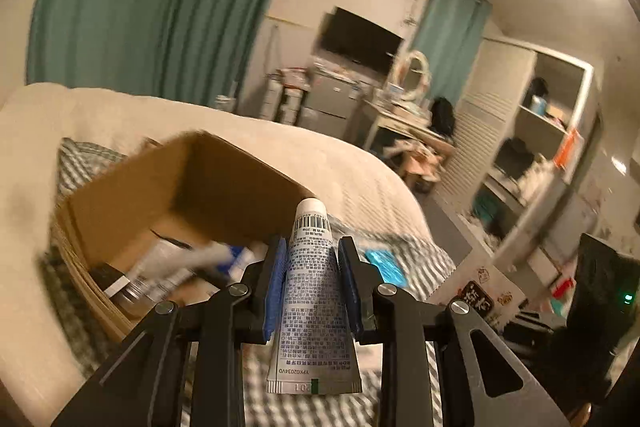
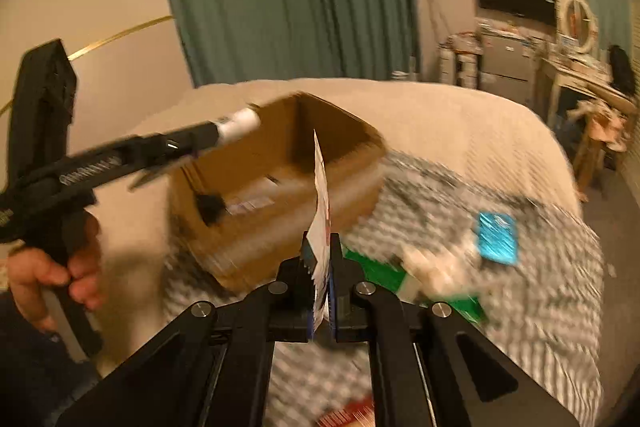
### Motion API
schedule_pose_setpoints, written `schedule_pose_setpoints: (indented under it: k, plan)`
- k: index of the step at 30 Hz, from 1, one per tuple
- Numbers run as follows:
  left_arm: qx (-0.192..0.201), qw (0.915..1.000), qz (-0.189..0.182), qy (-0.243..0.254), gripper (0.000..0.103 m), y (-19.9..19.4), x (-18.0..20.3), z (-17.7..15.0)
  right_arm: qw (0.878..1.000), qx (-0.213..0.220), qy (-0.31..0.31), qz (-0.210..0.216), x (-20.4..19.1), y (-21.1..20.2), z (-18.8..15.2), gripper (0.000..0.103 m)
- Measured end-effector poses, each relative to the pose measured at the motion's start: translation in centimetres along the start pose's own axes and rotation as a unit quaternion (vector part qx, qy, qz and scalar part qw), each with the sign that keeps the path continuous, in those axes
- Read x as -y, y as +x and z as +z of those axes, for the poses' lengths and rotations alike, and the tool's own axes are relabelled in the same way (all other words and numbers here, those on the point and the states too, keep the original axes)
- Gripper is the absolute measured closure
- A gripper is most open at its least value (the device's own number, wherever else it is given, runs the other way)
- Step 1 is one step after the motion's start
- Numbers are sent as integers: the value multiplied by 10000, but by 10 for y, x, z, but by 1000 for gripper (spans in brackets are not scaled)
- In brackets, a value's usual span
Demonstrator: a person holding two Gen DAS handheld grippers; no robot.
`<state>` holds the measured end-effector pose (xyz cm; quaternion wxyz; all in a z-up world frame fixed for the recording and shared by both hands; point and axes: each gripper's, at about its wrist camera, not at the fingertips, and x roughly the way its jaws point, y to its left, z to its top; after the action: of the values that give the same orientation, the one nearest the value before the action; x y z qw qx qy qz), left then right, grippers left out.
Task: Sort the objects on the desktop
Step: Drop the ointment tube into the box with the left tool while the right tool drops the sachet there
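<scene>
My left gripper (image 1: 312, 253) is shut on a white tube (image 1: 314, 291) with printed text and a barcode, its white cap pointing forward. It hovers just right of an open cardboard box (image 1: 132, 195) that holds several items, blurred by motion. In the right wrist view my right gripper (image 2: 321, 247) is shut on a thin flat card or packet (image 2: 321, 195) held edge-on and upright. The same cardboard box (image 2: 280, 223) sits just ahead of it. The left gripper (image 2: 236, 125) shows there at the upper left with the tube's white cap over the box, held by a hand (image 2: 48, 275).
The box rests on a checked cloth (image 2: 500, 287) over a beige bed (image 2: 460, 123). A shiny blue packet (image 2: 496, 237) and a green and white pack (image 2: 384, 275) lie right of the box. A red item (image 2: 348, 415) peeks near the lower edge. Furniture stands beyond the bed.
</scene>
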<state>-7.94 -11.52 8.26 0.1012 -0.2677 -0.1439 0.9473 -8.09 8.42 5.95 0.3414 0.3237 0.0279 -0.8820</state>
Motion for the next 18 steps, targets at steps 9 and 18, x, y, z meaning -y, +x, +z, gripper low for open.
schedule_pose_setpoints:
  k: [9,18]
  plan:
    - [-618,9958,600,317,68,48,-81,8,9989,-435,-12,157,-51,116,73,72]
    - [-606,9936,881,360,16,42,-87,-3,9972,119,396,-624,-34,76,62,28]
